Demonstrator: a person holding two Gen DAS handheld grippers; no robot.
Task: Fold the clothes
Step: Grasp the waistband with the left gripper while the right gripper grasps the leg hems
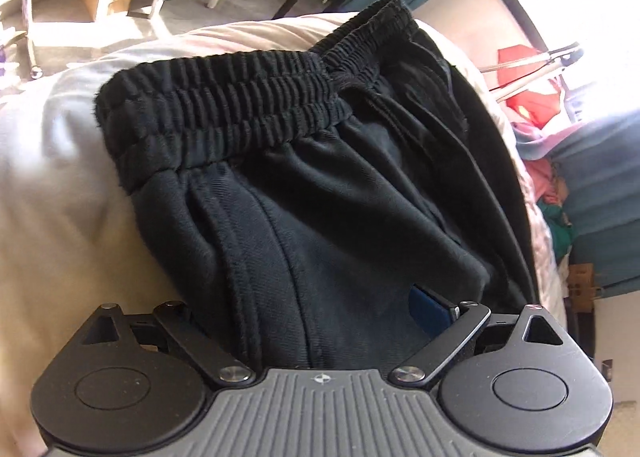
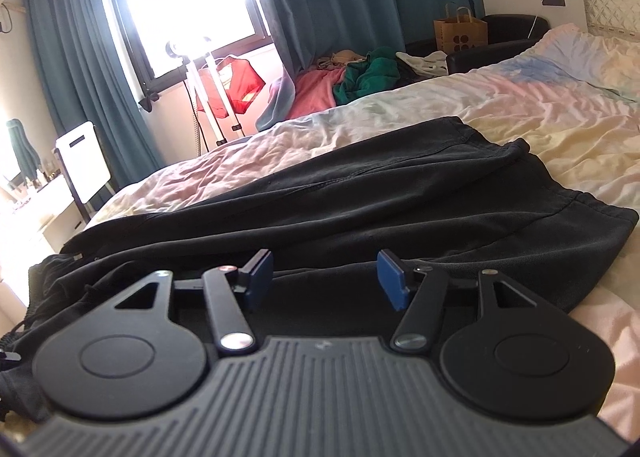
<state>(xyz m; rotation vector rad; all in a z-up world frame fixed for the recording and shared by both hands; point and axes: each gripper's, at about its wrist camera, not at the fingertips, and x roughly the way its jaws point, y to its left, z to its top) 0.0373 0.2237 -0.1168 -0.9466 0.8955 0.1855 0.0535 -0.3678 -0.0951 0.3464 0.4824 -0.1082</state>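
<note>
Left wrist view: black sweatpants (image 1: 320, 185) bunched between the left gripper (image 1: 320, 321) fingers, elastic waistband (image 1: 224, 105) lifted ahead. One blue pad (image 1: 426, 311) shows, the other is buried in cloth; the jaws look clamped on the fabric. Right wrist view: right gripper (image 2: 326, 277) hovers low over the garment, jaws standing apart, nothing between them. The pants lie lengthwise across the bed (image 2: 520, 105), hems (image 2: 600, 213) toward its far side, near the head. Judged early: legs appear stacked, cross folds still undone. More clothes (image 2: 360, 81) wait beyond the bed's far edge.
</note>
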